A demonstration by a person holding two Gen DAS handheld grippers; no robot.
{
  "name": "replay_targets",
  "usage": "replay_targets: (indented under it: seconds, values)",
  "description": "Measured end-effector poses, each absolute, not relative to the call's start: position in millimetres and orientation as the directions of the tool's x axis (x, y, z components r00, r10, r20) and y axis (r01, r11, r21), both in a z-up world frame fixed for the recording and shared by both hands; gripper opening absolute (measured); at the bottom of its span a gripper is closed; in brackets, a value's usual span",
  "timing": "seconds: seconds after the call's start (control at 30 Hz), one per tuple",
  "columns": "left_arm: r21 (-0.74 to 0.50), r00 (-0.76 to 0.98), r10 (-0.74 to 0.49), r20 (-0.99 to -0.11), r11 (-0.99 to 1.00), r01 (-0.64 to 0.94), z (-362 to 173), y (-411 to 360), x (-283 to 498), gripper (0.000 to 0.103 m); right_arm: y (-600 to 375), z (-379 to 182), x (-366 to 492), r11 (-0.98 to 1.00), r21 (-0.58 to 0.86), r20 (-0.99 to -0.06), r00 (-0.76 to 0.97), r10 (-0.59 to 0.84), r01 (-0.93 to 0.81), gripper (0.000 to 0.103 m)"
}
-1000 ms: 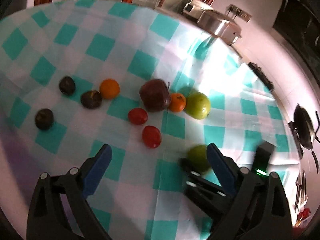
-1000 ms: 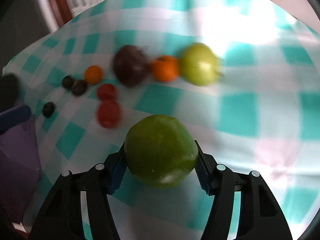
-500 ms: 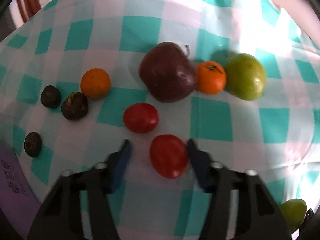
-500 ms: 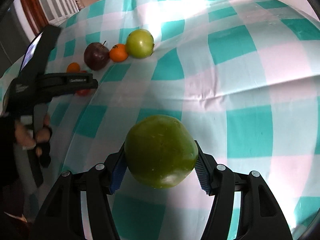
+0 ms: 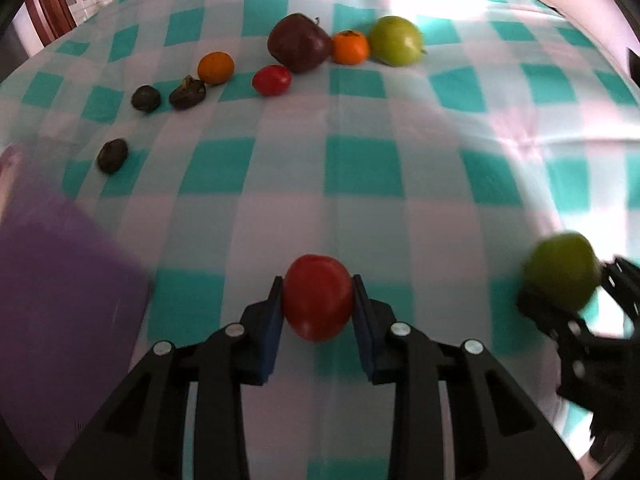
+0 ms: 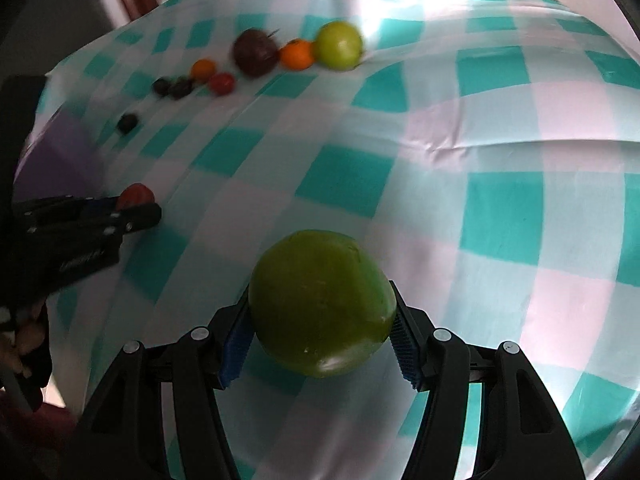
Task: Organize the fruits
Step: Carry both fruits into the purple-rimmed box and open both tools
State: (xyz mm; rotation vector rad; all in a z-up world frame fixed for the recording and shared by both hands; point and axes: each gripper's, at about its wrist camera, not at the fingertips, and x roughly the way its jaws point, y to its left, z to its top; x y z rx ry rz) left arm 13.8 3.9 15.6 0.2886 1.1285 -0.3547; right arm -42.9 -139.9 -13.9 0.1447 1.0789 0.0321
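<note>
My left gripper (image 5: 318, 300) is shut on a red tomato (image 5: 318, 296), held above the teal-and-white checked cloth (image 5: 360, 184). My right gripper (image 6: 320, 328) is shut on a green tomato (image 6: 320, 300); in the left wrist view that green tomato (image 5: 562, 276) shows at the right edge. Far back on the cloth lie a dark red apple (image 5: 298, 42), an orange mandarin (image 5: 350, 46), a light green apple (image 5: 396, 46), a second red tomato (image 5: 272, 79), another orange fruit (image 5: 216, 67) and three dark brown fruits (image 5: 187, 94).
A purple board or box (image 5: 60, 300) lies at the left, close to my left gripper. A person's hand (image 6: 24, 332) holds the left gripper's handle at the left edge of the right wrist view. A wooden door frame (image 5: 52, 8) stands beyond the table.
My left gripper closed around the red tomato, took hold of it and drew back from the fruit row with it. The right gripper kept its hold on the green tomato while moving away from the row.
</note>
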Motion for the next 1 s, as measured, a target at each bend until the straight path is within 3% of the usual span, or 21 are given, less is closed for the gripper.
replay_targets:
  seconds: [0.23,0.6,0.83,1.0]
  values:
    - [0.068,0.508,-0.12,-0.853,0.94,0.335,77.2,38.8,-27.3,0.033,-115.5,14.3,-56.8,0.977,0.173,-0.848,0.485,0.213,-0.127,0.059]
    - [-0.022,0.658,0.005,-0.753,0.999,-0.033,167.8,179.3,-19.5,0.033,-26.0,110.5,-4.5,0.906,0.184,-0.747,0.545,0.381,-0.381,0.059]
    - [-0.018,0.556,0.074,-0.828,0.987,-0.158,163.6,274.5,16.9,0.033,83.3,143.2,48.8,0.847,0.196,-0.775,0.451,0.443,-0.495,0.06]
    - [0.027,0.408,0.086,-0.909,0.989,-0.147,131.3,321.9,42.6,0.033,172.4,134.0,79.5,0.807,0.115,-0.858,0.351,0.374,-0.58,0.059]
